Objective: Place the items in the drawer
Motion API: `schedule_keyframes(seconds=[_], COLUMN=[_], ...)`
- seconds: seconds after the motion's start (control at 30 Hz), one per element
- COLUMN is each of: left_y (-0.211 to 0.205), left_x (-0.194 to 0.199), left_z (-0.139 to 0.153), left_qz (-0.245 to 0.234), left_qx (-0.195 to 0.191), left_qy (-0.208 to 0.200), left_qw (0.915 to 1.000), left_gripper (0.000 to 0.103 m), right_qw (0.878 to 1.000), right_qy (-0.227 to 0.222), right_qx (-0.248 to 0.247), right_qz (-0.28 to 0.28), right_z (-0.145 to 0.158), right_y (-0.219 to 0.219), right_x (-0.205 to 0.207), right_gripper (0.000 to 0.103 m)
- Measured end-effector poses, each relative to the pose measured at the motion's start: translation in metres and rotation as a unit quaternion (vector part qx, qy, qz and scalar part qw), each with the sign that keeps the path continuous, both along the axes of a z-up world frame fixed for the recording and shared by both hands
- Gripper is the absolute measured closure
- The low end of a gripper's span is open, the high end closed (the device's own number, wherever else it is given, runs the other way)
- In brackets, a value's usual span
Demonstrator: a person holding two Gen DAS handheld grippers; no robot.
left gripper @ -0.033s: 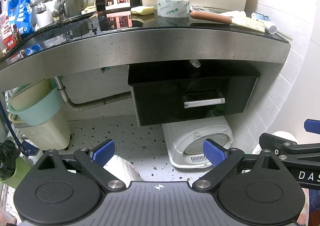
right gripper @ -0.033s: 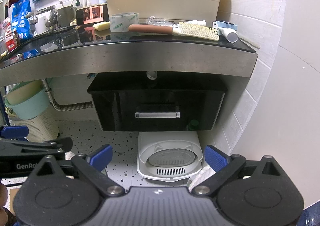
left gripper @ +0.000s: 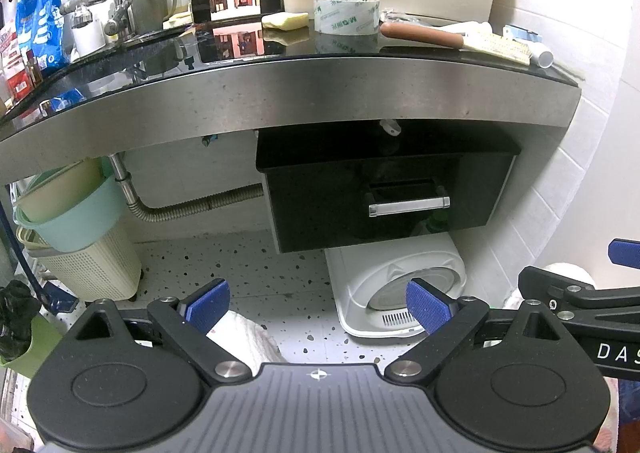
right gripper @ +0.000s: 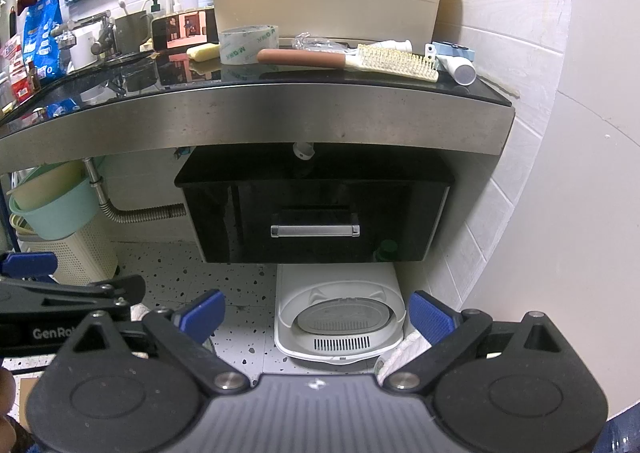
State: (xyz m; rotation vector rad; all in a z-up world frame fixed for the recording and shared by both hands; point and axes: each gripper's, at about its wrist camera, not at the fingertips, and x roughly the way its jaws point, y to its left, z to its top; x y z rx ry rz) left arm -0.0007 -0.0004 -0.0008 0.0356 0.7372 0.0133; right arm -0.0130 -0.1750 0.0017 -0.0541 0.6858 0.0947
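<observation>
A black drawer (left gripper: pixel 360 205) (right gripper: pixel 240 221) hangs shut under the steel-edged counter (left gripper: pixel 280 93), with a silver bar handle (left gripper: pixel 408 207) (right gripper: pixel 315 230). On the counter lie a tape roll (left gripper: pixel 346 15) (right gripper: pixel 248 45), a brown-handled brush (left gripper: pixel 452 39) (right gripper: pixel 344 61), a white tube (left gripper: pixel 540 55) (right gripper: pixel 460 69) and a yellow bar (left gripper: pixel 285 20). My left gripper (left gripper: pixel 318 305) is open and empty, low in front of the drawer. To its right, my right gripper (right gripper: pixel 316 313) is likewise open and empty.
A white round-fronted appliance (left gripper: pixel 400 293) (right gripper: pixel 340 317) stands on the speckled floor below the drawer. A cream bin (right gripper: pixel 324 1) fills the counter's back. Basins on a cream basket (left gripper: pixel 88 265) sit at the left, by a drain hose. A tiled wall (right gripper: pixel 500 213) closes the right side.
</observation>
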Motion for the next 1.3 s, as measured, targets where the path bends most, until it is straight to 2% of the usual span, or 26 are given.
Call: schedule_keyframes(seconds=[0.67,1.3], left_y=[-0.001,0.001], left_x=[-0.01,0.001], left_z=[-0.004,0.0], left_qz=[0.0,0.0], left_qx=[-0.003,-0.002], left_qy=[-0.007,0.001], left_qw=[1.0,1.0], left_gripper=[0.008,0.008], right_qw=[1.0,1.0], right_qy=[0.0,0.0], right_qx=[-0.002,-0.001], right_qz=[0.004,0.005], right_z=[0.0,0.0], right_y=[0.001,0.0], right_x=[0.002,0.002], right_gripper=[0.004,0.004])
